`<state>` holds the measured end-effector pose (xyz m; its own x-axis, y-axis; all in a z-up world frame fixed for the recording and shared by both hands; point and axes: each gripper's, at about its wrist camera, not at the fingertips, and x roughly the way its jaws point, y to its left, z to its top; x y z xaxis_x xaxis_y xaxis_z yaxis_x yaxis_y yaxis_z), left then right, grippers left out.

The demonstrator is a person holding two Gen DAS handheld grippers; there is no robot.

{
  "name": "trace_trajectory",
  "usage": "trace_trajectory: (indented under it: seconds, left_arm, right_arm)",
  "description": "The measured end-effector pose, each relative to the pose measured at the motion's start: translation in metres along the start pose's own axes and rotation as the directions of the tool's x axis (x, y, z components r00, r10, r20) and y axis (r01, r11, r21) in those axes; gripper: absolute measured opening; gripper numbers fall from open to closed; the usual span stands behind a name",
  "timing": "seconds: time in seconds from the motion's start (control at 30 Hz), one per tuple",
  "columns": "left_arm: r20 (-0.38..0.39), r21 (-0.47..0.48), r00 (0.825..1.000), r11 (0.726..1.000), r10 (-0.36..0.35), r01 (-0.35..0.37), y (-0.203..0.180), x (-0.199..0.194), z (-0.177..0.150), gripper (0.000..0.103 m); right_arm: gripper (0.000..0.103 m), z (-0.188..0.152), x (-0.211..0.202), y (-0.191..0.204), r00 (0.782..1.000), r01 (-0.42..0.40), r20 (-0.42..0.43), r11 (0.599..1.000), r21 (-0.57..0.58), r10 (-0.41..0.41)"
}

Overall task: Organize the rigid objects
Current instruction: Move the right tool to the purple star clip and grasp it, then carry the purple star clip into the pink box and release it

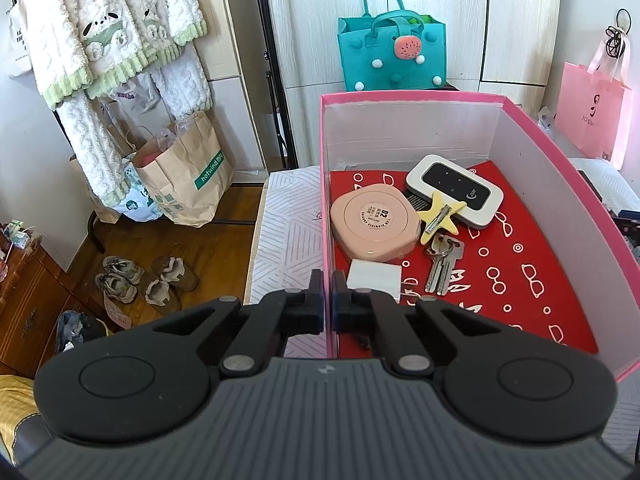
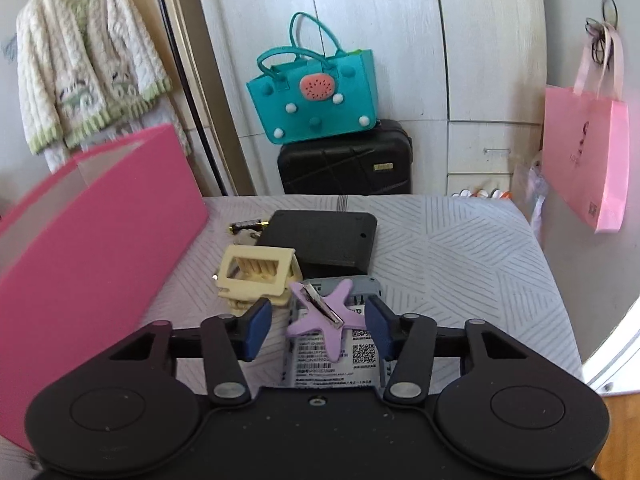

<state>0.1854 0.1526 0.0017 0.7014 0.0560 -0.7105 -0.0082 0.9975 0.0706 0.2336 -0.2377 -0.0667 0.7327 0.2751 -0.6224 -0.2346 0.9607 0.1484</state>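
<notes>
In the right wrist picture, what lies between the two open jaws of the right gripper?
The purple star hair clip lies there, on top of a gray device with printed labels. The right gripper is open around it, not touching.

White wardrobe doors back a black suitcase, with wooden floor beside the patterned bed.

Pink box, open top, white inner walls, red patterned liner. Inside: pink rounded compact flat; white/black pocket router flat behind it; yellow star hair clip overlapping both; keys just in front of the clip; white block near front.

On the bed: purple star clip on a grey labelled device; cream plastic holder; black flat case; battery.
</notes>
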Motion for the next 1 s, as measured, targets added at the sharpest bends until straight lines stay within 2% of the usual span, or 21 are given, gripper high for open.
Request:
trace_trajectory:
  seconds: [0.23,0.33,0.37,0.4,0.67,0.87,1.0]
  left_arm:
    - [0.000,-0.003,1.000,1.000,-0.005,0.005,0.000,0.000,0.000,0.003]
    - [0.001,-0.005,1.000,1.000,-0.006,0.006,0.000,0.000,0.000,0.003]
    - [-0.001,-0.005,1.000,1.000,-0.006,0.006,0.000,0.000,0.000,0.003]
    - [-0.002,-0.007,1.000,1.000,-0.007,0.007,0.000,0.000,0.000,0.003]
    - [-0.001,-0.010,1.000,1.000,-0.011,0.011,-0.001,0.002,0.000,0.003]
    - [-0.003,-0.012,1.000,1.000,-0.015,0.015,-0.004,0.004,0.000,0.003]
    - [-0.003,-0.012,1.000,1.000,-0.017,0.017,-0.006,0.005,0.000,0.003]
  right_arm:
    - [0.054,-0.005,0.004,0.012,0.998,0.061,0.020,0.996,-0.061,-0.060]
    - [0.037,-0.007,-0.002,0.012,0.997,0.069,0.038,0.996,-0.054,-0.067]
    - [0.027,-0.007,-0.006,0.012,0.997,0.056,0.056,0.997,-0.046,-0.053]
    - [0.026,-0.007,-0.011,0.012,0.997,0.046,0.068,0.998,-0.037,-0.043]
    - [0.016,-0.006,-0.023,0.004,0.996,-0.030,0.081,0.998,0.059,0.025]
    - [0.016,-0.002,-0.033,0.012,0.995,-0.043,0.097,0.997,0.058,0.037]
    - [0.016,0.004,-0.045,0.020,0.989,-0.096,0.117,0.993,0.067,0.088]
